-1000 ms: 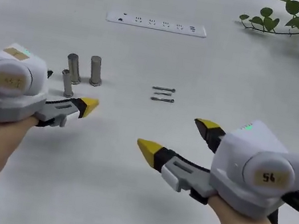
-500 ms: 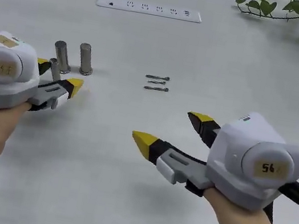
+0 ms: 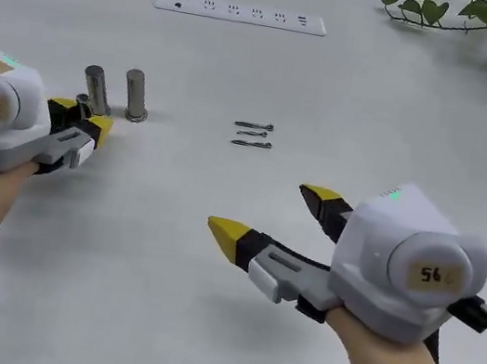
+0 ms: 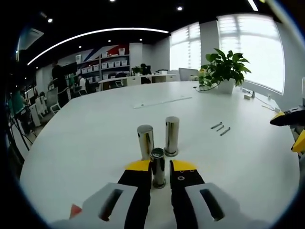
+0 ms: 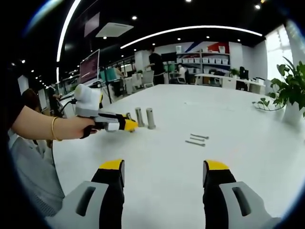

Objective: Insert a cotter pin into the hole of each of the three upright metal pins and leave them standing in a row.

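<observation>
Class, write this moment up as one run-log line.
left gripper: jaws flank nearest metal pin, grip unclear | right gripper: open, empty | cotter pins: loose on table

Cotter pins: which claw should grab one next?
Right, probably. The right claw is open and holds nothing, and the cotter pins lie ahead of it. The left claw is closed around a pin, off to their side.

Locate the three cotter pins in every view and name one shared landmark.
Head view: cotter pins lie near centre, upper half.
Left gripper view: cotter pins right of centre, mid-height.
Right gripper view: cotter pins just right of centre.
Landmark: upright metal pins stand left of them in all three.
</observation>
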